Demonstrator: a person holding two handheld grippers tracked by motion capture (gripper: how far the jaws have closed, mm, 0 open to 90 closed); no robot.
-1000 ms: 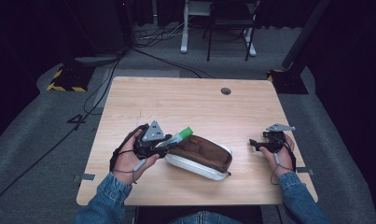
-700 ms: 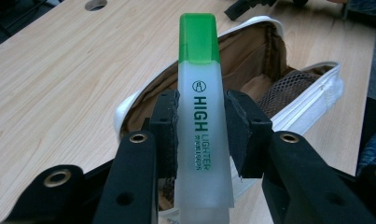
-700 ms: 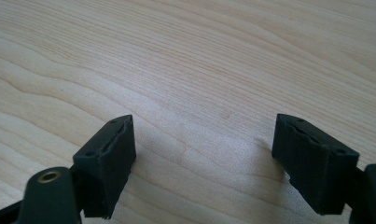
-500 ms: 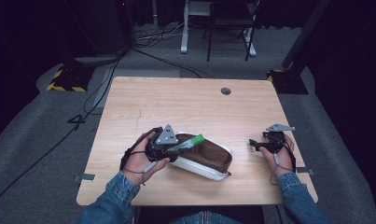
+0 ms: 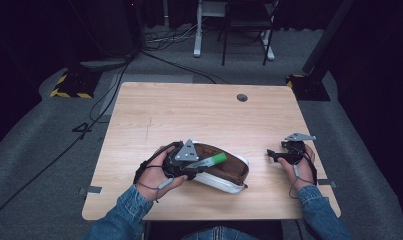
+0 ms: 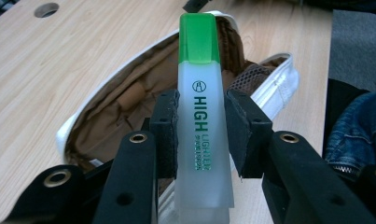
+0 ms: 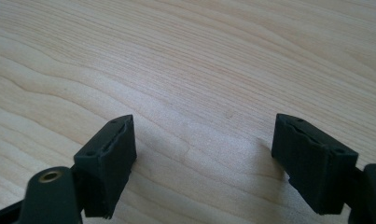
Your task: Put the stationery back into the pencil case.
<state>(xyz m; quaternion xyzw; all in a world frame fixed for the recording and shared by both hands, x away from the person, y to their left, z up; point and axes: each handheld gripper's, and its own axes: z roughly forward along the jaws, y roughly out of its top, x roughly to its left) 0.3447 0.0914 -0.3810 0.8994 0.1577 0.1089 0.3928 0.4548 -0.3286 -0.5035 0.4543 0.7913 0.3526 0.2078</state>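
Pale wood fills the high view: the table (image 5: pixel 189 115) carries an open pencil case (image 5: pixel 228 172), white outside and brown inside, near the person's edge. The left gripper (image 5: pixel 199 167) hangs over the case's left end, clamped on a green-capped highlighter (image 5: pixel 213 160) that points right across the open mouth. The right gripper (image 5: pixel 274 156) sits well apart to the right, low over bare wood, its hand resting at the table's edge.

Over to the left gripper view: the pads (image 6: pixel 164 133) press both sides of the highlighter (image 6: pixel 202 140), its frosted body upright between them, green cap at the top. Just behind it gapes the case (image 6: pixel 111 116), brown lining showing.

The right gripper view: the right gripper (image 7: pixel 202 149) has jaws spread wide, nothing between them, plain table (image 7: pixel 199 60) beneath.
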